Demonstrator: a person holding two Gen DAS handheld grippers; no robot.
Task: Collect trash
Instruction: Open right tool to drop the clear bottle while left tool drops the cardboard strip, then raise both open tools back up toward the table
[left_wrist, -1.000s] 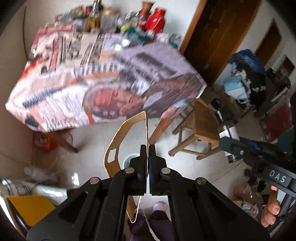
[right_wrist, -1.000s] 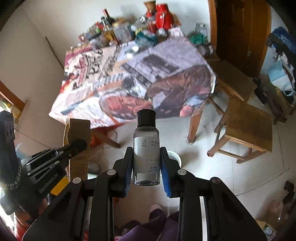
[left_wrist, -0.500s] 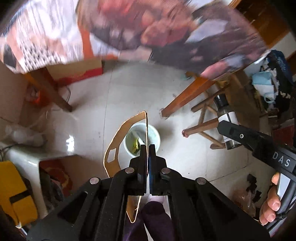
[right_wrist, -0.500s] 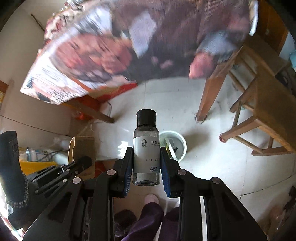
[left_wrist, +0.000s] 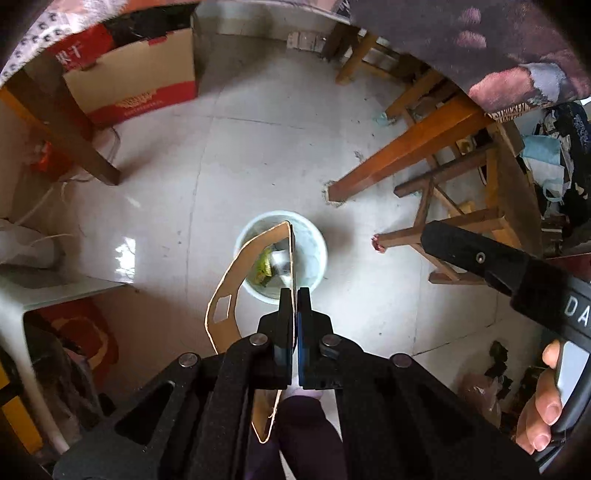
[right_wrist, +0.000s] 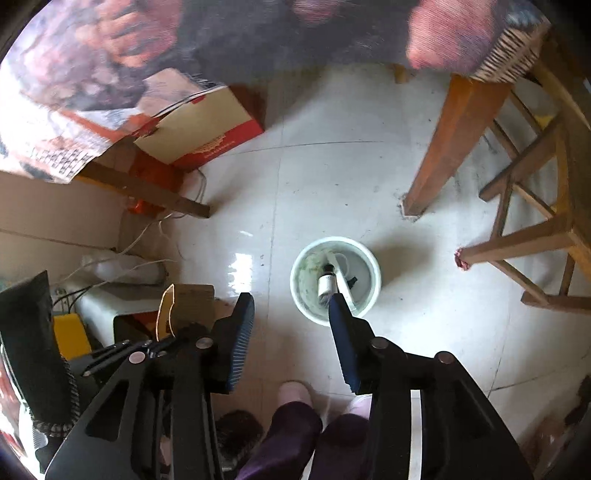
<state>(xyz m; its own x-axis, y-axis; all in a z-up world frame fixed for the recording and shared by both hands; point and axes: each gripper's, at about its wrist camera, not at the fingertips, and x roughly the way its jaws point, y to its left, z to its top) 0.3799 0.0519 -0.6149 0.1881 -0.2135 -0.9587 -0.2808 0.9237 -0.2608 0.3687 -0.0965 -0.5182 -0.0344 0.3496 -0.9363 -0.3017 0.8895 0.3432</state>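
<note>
A white bucket (left_wrist: 319, 254) stands on the tiled floor and holds trash. It also shows in the right wrist view (right_wrist: 375, 275). My left gripper (left_wrist: 294, 295) is shut on a thin brown cardboard piece (left_wrist: 236, 266), held upright just above the bucket. My right gripper (right_wrist: 291, 301) is open and empty above the bucket's near left rim. The small clear bottle with a black cap (right_wrist: 325, 282) lies inside the bucket. The cardboard also shows at the left of the right wrist view (right_wrist: 166, 312).
A wooden table leg (left_wrist: 399, 155) and a wooden stool (left_wrist: 476, 218) stand right of the bucket. A red and tan carton (left_wrist: 133, 77) sits under the cloth-covered table. White cables and a white stool (left_wrist: 33, 280) are at the left. My feet (right_wrist: 295, 395) are below.
Both grippers tilted down from the table toward the floor bucket. My right gripper opened and the bottle dropped into the bucket. My left gripper kept hold of the cardboard.
</note>
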